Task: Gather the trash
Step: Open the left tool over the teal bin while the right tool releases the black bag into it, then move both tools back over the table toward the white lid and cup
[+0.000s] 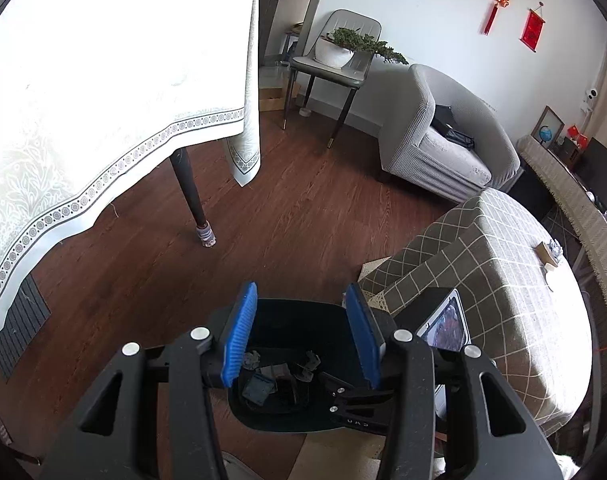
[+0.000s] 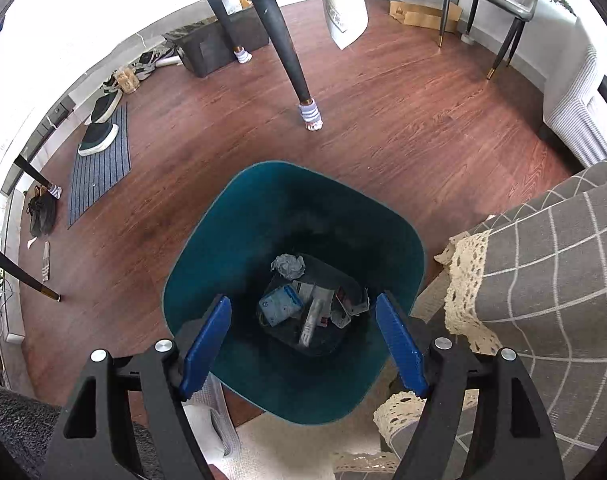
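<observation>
My right gripper [image 2: 303, 340] tipped steeply down over teal trash bin [image 2: 207, 240] on wood floor [image 2: 383, 128], blue pads spread wide, nothing between them. Crumpled paper [image 2: 287, 266] and wrappers [image 2: 303, 308] lie at bin bottom. My left gripper [image 1: 301, 336] angled down less steeply above same bin [image 1: 295, 312], pads partly apart, gripping nothing. My right gripper's black body [image 1: 359, 404] shows below left pads. Checked cloth [image 2: 543, 260] just right of bin.

Teal bin [image 2: 295, 216] on red-brown wood floor [image 2: 403, 120] — grey white-checked cloth [image 2: 551, 264] at three o'clock, blue pads [image 2: 207, 344].
</observation>
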Tool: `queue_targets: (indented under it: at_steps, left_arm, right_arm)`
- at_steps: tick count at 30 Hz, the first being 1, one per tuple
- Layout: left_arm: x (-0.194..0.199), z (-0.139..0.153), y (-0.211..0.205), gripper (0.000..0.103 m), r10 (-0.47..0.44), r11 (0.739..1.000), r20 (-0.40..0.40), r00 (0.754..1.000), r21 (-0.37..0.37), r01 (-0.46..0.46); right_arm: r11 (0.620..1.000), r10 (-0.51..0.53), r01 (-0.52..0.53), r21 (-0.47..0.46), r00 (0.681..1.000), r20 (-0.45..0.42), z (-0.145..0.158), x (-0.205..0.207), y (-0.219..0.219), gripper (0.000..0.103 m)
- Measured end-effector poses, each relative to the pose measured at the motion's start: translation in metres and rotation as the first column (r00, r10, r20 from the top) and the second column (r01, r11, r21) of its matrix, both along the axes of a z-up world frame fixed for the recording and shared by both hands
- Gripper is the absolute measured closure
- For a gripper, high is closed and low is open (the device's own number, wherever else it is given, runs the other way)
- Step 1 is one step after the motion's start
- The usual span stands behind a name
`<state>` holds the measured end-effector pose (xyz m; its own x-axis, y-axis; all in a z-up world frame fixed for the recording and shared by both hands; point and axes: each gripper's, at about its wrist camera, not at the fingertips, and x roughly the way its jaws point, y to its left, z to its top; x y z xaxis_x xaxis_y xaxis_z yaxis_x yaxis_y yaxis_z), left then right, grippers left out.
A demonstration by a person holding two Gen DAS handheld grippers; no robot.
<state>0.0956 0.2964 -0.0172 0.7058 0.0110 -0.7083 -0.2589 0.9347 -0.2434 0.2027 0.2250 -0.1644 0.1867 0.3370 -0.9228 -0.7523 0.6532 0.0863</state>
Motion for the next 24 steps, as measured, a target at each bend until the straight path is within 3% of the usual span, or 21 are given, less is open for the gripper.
queue_targets:
  at_steps: [10,24]
  left_arm:
    - [0.0,0.017,-0.007,0.054,0.034,0.999,0.059,0.998,0.024,-0.035]
    - [0.007,0.053,-0.053,0.053,0.003,0.999,0.176,0.984,0.041,-0.011]
  right_arm:
    - [0.997,0.035,-0.039,0.062,0.997,0.065,0.032,-0.01,-0.017,0.027]
    - [0.975,0.024,-0.063,0.212,0.983,0.183,0.111,-0.022,-0.075,0.035]
